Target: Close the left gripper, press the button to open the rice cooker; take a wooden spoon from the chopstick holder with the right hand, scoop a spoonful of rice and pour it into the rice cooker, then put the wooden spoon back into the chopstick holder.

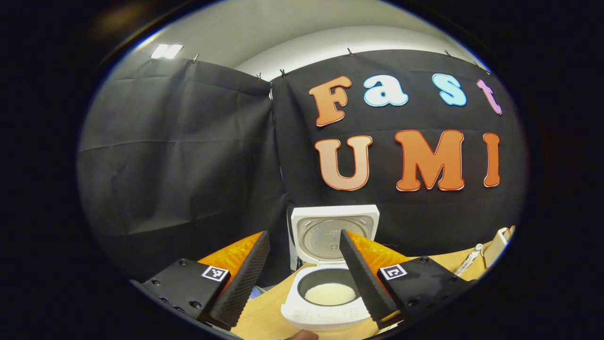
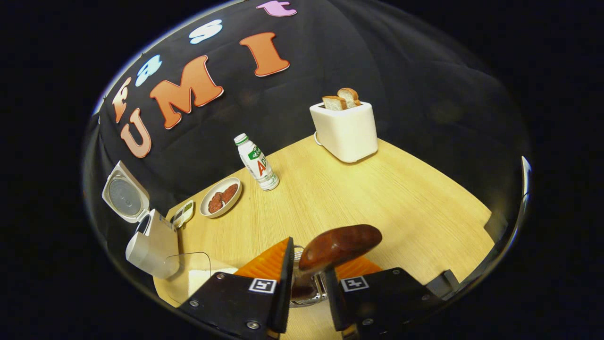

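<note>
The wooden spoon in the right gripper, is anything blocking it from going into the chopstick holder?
Nothing visible does. The right gripper holds the wooden spoon, whose handle runs down into the metal chopstick holder directly beneath.

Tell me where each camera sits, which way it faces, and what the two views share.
Left gripper view: rides the left gripper, raised, facing the open rice cooker and the booth wall; fingers apart.
Right gripper view: rides the right gripper, looking down over the table; a wooden spoon sits between its fingers.
Shared: the rice cooker and table.
</note>
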